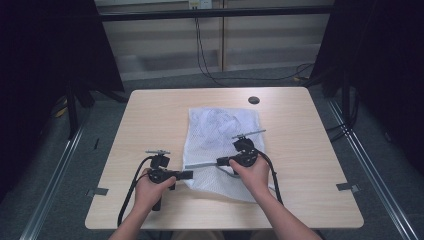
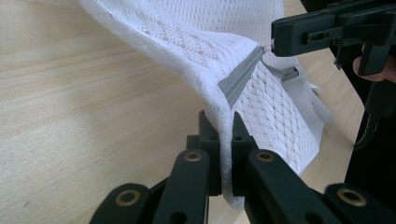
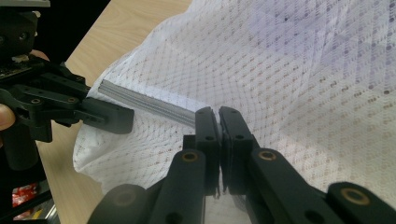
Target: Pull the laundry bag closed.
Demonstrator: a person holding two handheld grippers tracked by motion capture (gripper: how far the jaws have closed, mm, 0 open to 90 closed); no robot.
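A white mesh bag (image 1: 222,125) lies flat on the wooden table (image 1: 150,115), with a grey zipper (image 1: 202,164) along its near left edge. My left gripper (image 1: 189,174) points right and is shut on the bag's fabric at the zipper's near end; in the left gripper view the jaws (image 2: 223,123) pinch a raised fold of mesh (image 2: 196,28) just below the zipper (image 2: 240,77). My right gripper (image 1: 220,161) points left and is shut on the zipper pull; its jaws (image 3: 217,114) meet at the end of the zipper (image 3: 144,102). The two grippers face each other, a short zipper length apart.
A round black cable hole (image 1: 254,100) sits in the table's far middle. Small metal brackets (image 1: 347,187) lie at the table's side edges. Cables trail on the floor behind, and dark curtains stand to both sides.
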